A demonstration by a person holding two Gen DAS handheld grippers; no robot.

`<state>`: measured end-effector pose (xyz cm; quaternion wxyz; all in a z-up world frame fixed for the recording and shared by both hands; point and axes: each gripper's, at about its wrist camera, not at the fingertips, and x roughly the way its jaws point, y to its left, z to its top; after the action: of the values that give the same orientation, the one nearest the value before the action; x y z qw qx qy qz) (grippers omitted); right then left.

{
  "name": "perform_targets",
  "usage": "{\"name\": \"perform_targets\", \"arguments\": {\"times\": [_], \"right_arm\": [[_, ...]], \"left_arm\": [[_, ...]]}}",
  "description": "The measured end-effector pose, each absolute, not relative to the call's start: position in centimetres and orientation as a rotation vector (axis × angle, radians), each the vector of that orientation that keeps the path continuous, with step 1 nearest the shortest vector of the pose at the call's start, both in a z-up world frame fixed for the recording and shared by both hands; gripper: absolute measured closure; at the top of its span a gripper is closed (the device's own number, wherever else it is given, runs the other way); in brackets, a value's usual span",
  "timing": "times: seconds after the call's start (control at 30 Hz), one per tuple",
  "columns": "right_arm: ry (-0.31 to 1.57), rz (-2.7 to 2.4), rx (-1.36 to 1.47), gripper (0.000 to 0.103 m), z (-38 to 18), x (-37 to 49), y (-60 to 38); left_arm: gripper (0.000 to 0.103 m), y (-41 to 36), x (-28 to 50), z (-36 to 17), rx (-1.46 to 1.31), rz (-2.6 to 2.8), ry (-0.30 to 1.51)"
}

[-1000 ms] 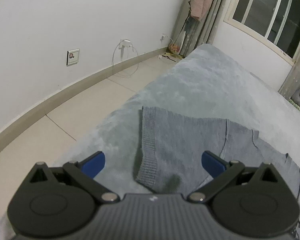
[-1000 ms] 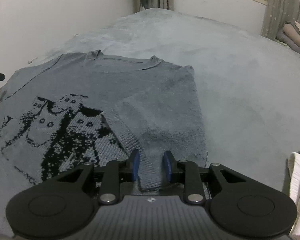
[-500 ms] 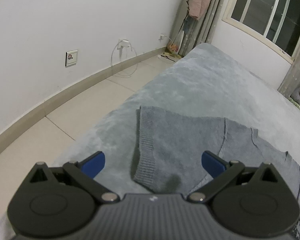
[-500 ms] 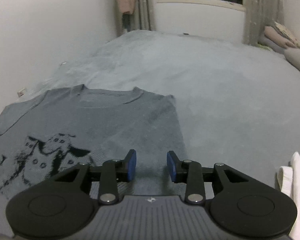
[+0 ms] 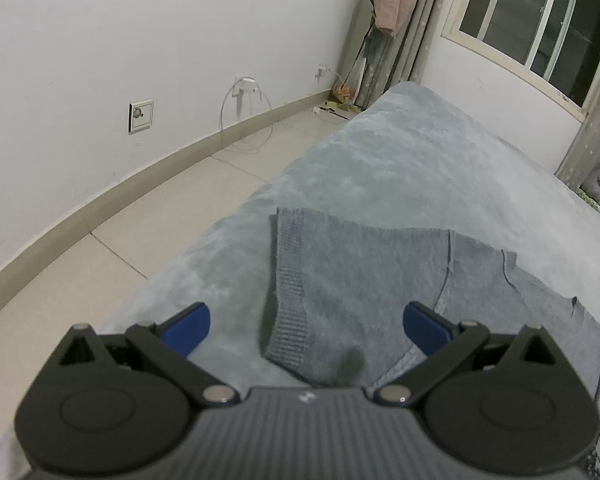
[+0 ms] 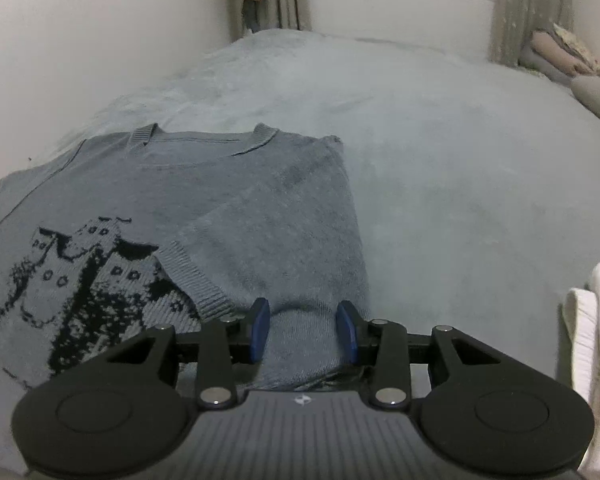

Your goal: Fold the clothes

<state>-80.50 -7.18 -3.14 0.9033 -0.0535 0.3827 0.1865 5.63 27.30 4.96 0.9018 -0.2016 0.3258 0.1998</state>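
Note:
A grey knit sweater [image 6: 240,184] with a black pattern lies flat on the bed. Its one sleeve is folded across the chest, the ribbed cuff [image 6: 196,280] resting on the pattern. My right gripper [image 6: 303,330] is low over the folded edge, partly open, with grey knit lying between its blue fingertips. In the left wrist view the other sleeve [image 5: 352,272] stretches out toward the bed's edge, its cuff [image 5: 288,300] just ahead. My left gripper [image 5: 306,328] is wide open above that cuff, holding nothing.
The grey-blue bed cover [image 6: 460,160] stretches far ahead and to the right. White folded cloth [image 6: 592,360] lies at the right edge. Pillows [image 6: 560,52] sit by the curtain. Left of the bed are tiled floor [image 5: 160,220] and a wall with a cable.
My right gripper's jaws have widened a little; its view tipped up, then came back down over the folded sleeve. The left gripper has hardly moved and stays wide open.

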Motion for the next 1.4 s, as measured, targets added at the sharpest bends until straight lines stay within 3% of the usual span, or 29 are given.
{"name": "perform_targets", "arguments": {"times": [0.5, 0.7, 0.83, 1.2, 1.3, 1.37, 1.4], "right_arm": [[0.881, 0.375, -0.164, 0.061, -2.7, -84.1, -5.9], [0.823, 0.403, -0.087, 0.056, -0.1, -87.0, -5.8], [0.785, 0.45, -0.047, 0.051, 0.7, -88.2, -5.3], [0.785, 0.518, 0.034, 0.05, 0.4, -90.0, -4.4], [0.787, 0.503, 0.041, 0.05, 0.1, -89.8, -4.2], [0.795, 0.506, 0.051, 0.05, -0.1, -89.9, -4.2], [0.793, 0.508, 0.048, 0.05, -0.2, -89.9, -4.1]], "left_arm": [[0.0, 31.3, 4.0, 5.1, -0.539, 0.512, 0.646], [0.0, 32.5, 3.8, 4.8, -0.611, 0.506, 0.618], [0.0, 32.3, 4.7, 4.4, -0.656, 0.438, 0.615], [0.002, 32.5, 10.1, 2.8, -0.6, 0.39, 0.629], [0.008, 31.5, 10.7, 2.4, -0.53, 0.416, 0.631], [0.026, 30.8, 10.9, 2.0, -0.473, 0.441, 0.633], [0.046, 30.2, 11.0, 2.0, -0.415, 0.46, 0.639]]}}
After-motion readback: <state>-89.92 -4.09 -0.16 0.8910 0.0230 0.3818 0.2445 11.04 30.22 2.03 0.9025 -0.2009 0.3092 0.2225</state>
